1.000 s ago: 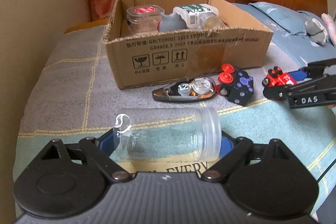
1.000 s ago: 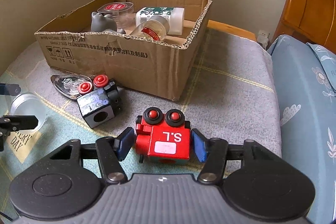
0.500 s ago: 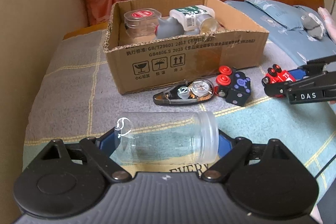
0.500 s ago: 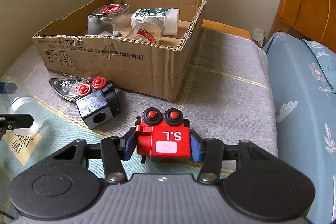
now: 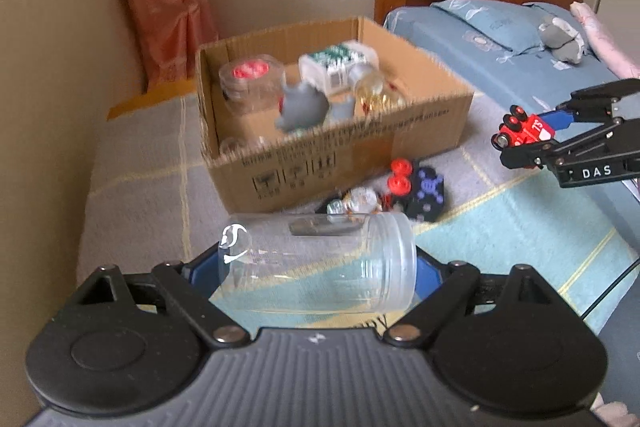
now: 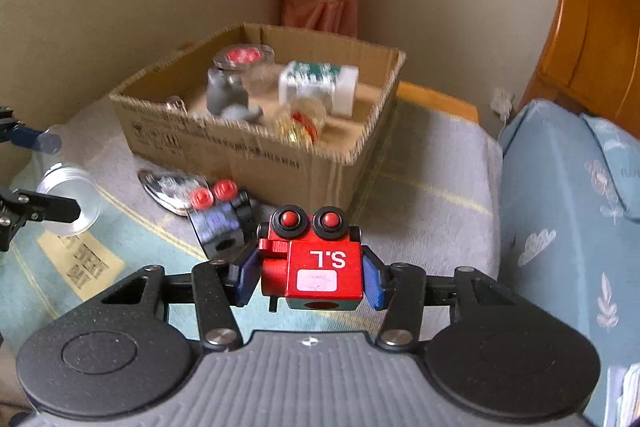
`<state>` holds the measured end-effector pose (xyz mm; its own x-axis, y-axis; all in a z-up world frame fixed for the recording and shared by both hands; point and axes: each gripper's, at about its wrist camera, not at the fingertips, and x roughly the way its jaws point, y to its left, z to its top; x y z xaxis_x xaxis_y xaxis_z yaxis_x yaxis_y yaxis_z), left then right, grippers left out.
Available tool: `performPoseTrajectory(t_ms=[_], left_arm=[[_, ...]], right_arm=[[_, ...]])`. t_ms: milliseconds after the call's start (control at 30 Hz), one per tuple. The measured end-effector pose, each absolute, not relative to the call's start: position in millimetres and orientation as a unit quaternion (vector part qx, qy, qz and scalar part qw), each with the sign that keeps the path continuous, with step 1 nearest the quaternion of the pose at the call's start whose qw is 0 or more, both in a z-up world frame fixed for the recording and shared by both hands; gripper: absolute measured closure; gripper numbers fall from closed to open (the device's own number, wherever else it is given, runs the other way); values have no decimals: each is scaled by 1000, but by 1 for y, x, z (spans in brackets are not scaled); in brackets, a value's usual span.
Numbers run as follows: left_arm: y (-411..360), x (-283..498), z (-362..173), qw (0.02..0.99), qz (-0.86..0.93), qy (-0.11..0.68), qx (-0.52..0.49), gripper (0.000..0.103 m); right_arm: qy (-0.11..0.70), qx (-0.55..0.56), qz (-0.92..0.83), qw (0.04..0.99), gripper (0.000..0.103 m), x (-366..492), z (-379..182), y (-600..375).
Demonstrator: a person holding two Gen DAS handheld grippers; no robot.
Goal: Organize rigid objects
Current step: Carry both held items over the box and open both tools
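Between the left gripper (image 5: 316,267) pads: clear plastic jar (image 5: 316,263) clamped sideways, off the blanket | right gripper (image 6: 310,277) clenched on red toy block (image 6: 316,263), also lifted | beyond: black toy block (image 6: 220,223), correction-tape dispenser (image 6: 172,185) on blanket (image 6: 420,195) | farthest: cardboard box (image 6: 280,159) holding containers.

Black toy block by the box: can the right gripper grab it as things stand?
Probably not: the right gripper is already shut on the red toy block. The black toy block lies unobstructed beside it.
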<state>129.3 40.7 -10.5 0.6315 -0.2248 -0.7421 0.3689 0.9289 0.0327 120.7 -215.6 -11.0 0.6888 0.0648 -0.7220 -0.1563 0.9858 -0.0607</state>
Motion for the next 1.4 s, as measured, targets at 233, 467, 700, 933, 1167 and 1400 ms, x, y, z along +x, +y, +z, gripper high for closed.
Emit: performPoseTrajectory(t_ms=[233,467,700,933,1167,1400], left_arm=[[46,150,24,907,-173,371,98,13],[52,190,51,916,-171,352,93,13],[46,238,63,919,-155,344,110,13],[35,277,62,916,-153,352,115,13],[19,308,62,913,-156,361,108,13],[-11,347,58,903,-167,387,79,13]], right_arm=[[360,-74,70,927,47,145,19,-215],[358,-79,78,927,47,187,27,-214],[365,-77,78,924,47,225,20,-216],[381,-84,76,918,43,249,4,-219],[359,-65,71,928,8,236,7,-227],[345,-55,76,934,1,215,17,-229]])
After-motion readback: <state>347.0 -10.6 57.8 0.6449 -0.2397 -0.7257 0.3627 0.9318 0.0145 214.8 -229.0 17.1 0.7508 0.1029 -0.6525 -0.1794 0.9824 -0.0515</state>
